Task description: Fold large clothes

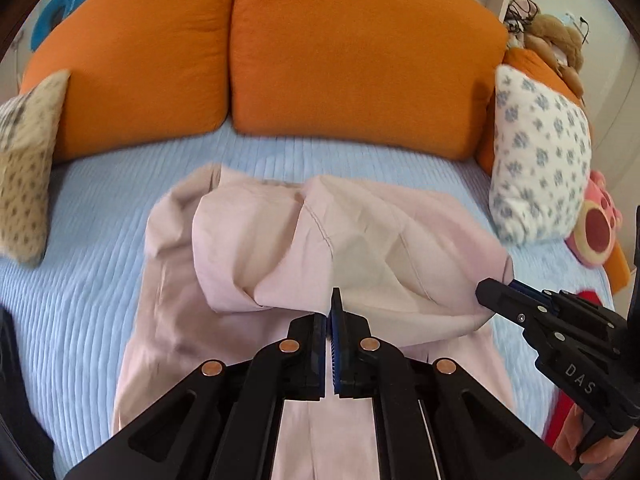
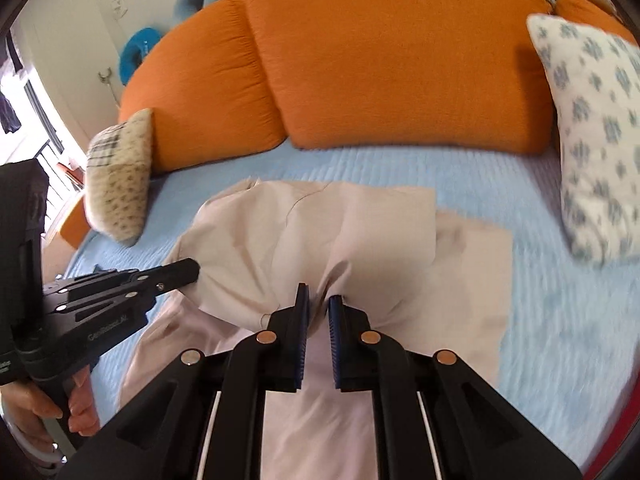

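Left wrist view: left gripper point(image 1: 335, 312) and right gripper point(image 1: 505, 284), each clamped on an edge of the pink garment point(image 1: 280, 240), raise it above the bed point(image 1: 80, 280), probably for folding over.

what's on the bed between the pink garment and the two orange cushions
Nothing: in both wrist views a bare strip of blue bedspread separates the pink garment from the orange cushions.

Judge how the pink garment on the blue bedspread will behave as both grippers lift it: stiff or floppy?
Probably floppy: the pink garment sags in soft folds between the left gripper and right gripper, both shut on its edge. It looks thin and light, bunching at each pinch. The lower part trails on the bedspread, so it may drag.
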